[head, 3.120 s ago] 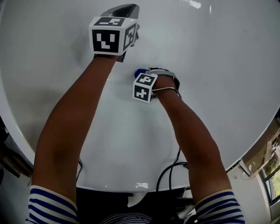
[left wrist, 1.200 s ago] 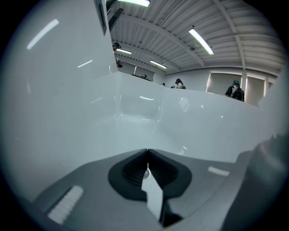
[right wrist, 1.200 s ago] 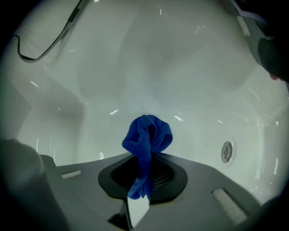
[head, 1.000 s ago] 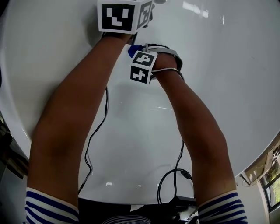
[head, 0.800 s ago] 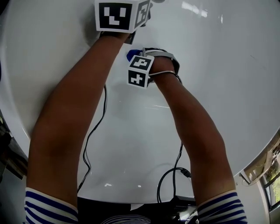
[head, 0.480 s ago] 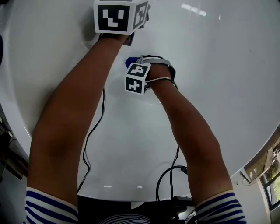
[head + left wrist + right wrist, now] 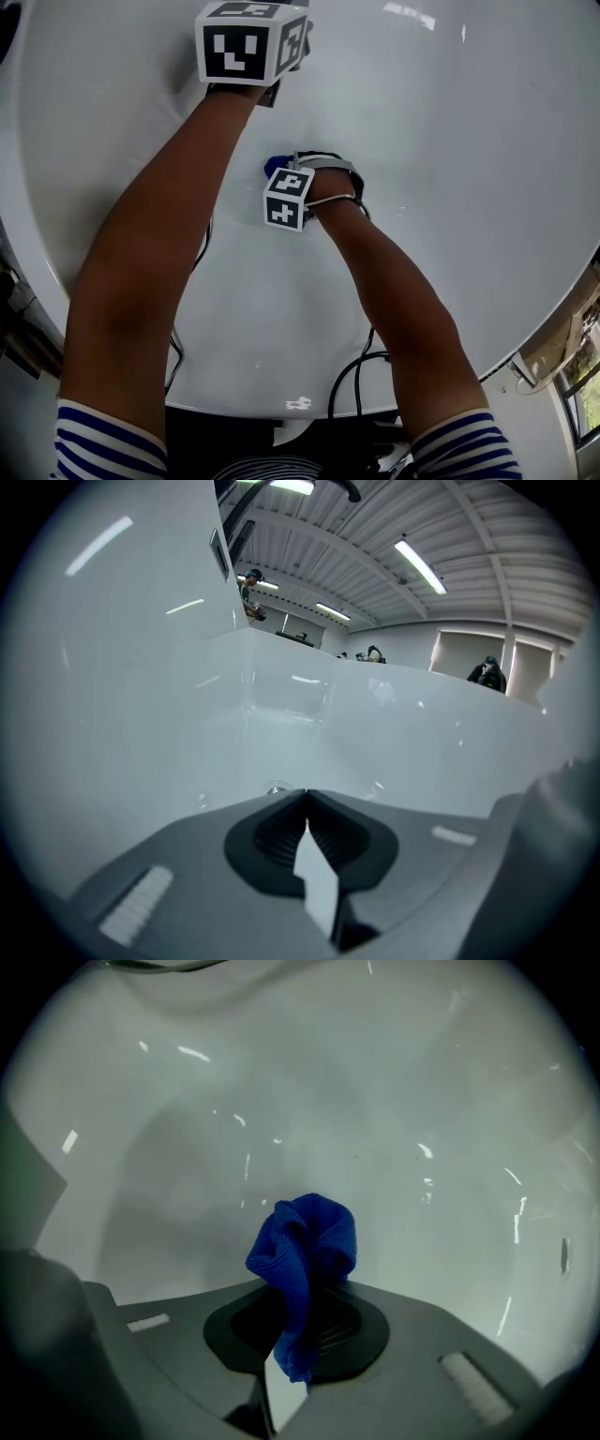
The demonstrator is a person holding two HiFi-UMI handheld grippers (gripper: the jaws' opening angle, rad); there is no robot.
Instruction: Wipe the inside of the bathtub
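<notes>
The white bathtub [image 7: 469,169] fills the head view, and both arms reach down into it. My right gripper [image 7: 302,1283] is shut on a bunched blue cloth [image 7: 305,1246], which sticks out past the jaws toward the tub's white inner surface [image 7: 375,1129]. In the head view a bit of the blue cloth [image 7: 274,166] peeks out beside the right gripper's marker cube [image 7: 287,198]. My left gripper [image 7: 307,794] is shut with nothing between its jaws and points along the tub wall [image 7: 309,724]. Its marker cube [image 7: 246,44] sits higher up in the head view.
Black cables [image 7: 356,375] trail over the tub's near rim [image 7: 291,405] by the person's striped sleeves. Beyond the tub's far edge, the left gripper view shows a room with ceiling lights [image 7: 419,566] and distant people [image 7: 487,672].
Both arms have drawn back toward me. The right gripper with the blue cloth slid down and left across the tub surface. The left gripper shifted slightly left.
</notes>
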